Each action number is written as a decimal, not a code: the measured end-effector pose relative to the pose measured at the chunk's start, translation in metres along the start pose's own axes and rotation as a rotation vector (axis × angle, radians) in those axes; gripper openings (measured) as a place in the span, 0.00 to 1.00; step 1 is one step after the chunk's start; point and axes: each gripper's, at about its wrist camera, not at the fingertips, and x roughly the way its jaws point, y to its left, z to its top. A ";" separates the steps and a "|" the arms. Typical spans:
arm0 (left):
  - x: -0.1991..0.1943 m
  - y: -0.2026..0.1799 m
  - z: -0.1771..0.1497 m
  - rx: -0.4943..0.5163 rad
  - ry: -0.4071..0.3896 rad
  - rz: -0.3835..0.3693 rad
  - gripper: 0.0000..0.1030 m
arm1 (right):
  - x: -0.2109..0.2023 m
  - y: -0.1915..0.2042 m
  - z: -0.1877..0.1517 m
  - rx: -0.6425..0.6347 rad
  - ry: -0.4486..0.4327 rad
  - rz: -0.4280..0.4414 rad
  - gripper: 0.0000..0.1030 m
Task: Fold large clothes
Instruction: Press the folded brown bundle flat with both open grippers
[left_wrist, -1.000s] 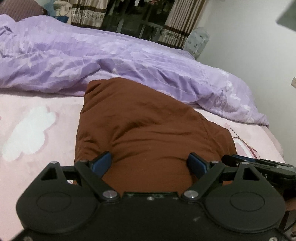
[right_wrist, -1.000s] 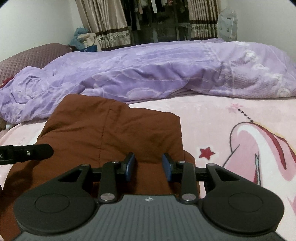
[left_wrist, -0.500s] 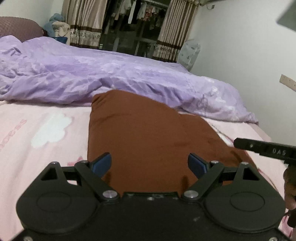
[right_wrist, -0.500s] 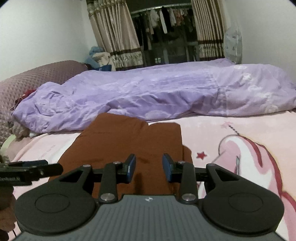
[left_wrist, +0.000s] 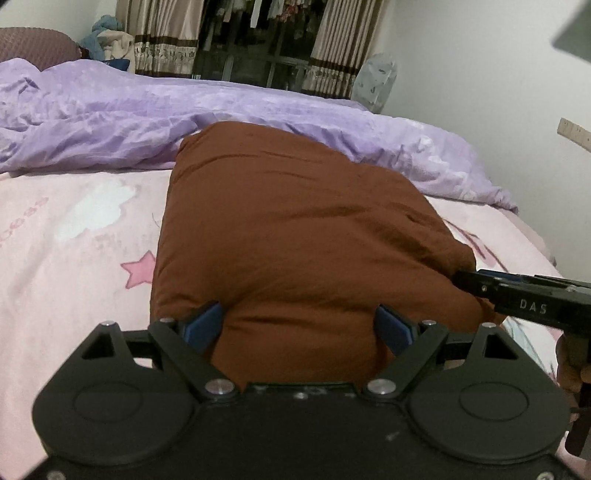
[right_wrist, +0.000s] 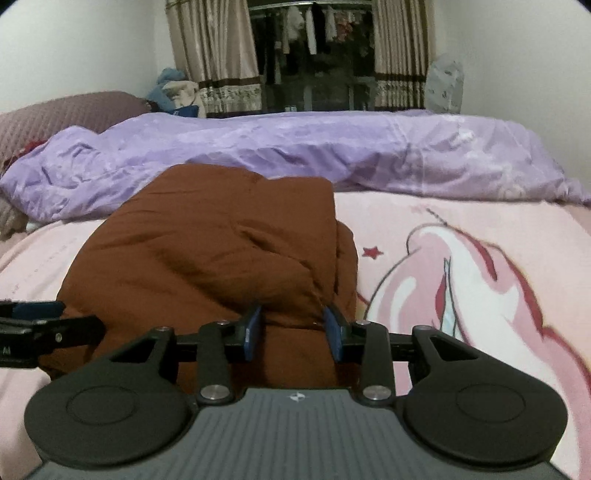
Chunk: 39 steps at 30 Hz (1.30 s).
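Brown garment (left_wrist: 295, 236), folded mid-frame on the pink sheet (left_wrist: 74, 258), bulges between the spread left gripper (left_wrist: 298, 326); right gripper (right_wrist: 291, 330), half-open, straddles its edge. Puffy layers could spring apart.

text: "DAS" | on: right tool (left_wrist: 532, 301) side, left wrist view | other text: unreadable

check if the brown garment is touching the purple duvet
Touching: in the left wrist view the garment's far edge overlaps the duvet with no sheet between them.
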 end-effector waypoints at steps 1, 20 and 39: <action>0.002 -0.001 0.000 0.000 -0.001 0.004 0.87 | 0.001 -0.003 -0.002 0.018 0.003 0.006 0.48; -0.042 -0.010 0.005 -0.032 -0.058 0.103 0.87 | -0.057 0.015 0.014 0.009 -0.098 -0.012 0.48; -0.014 -0.008 -0.008 -0.043 0.015 0.076 0.87 | -0.027 0.023 -0.011 0.016 0.007 0.030 0.45</action>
